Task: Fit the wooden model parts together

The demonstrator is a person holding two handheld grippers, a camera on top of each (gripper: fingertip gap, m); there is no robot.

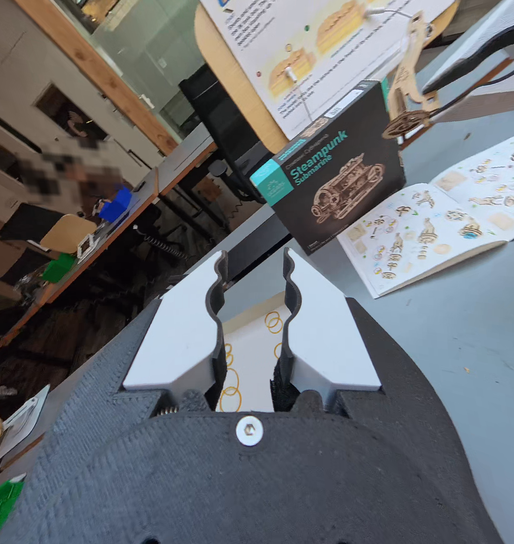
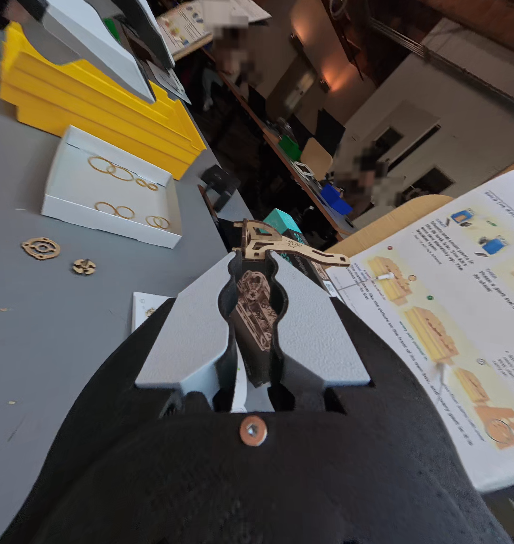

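- The right gripper (image 2: 252, 256) is pinching a thin wooden arm (image 2: 282, 248) at its very fingertips; the piece is sticking out sideways past the right finger, slots and tabs showing.
- The left gripper (image 1: 255, 259) is hanging with its fingers apart and nothing between them; below the gap a white tray (image 1: 249, 368) of rubber bands (image 1: 273, 322) is showing.
- The arm looks like laser-cut plywood: light, stiff along its length, but probably snapping easily at the narrow neck. I'd be holding it by the broad slotted end, as now, not the slender tail.
- To the left of the right fingers, two small wheels (image 2: 40, 248) are lying on the grey table (image 2: 73, 353): flat, pierced, likely hard to lift off the smooth top.
- Ahead of the left fingers a dark box (image 1: 338, 182) is standing, a booklet (image 1: 426, 229) beside it.
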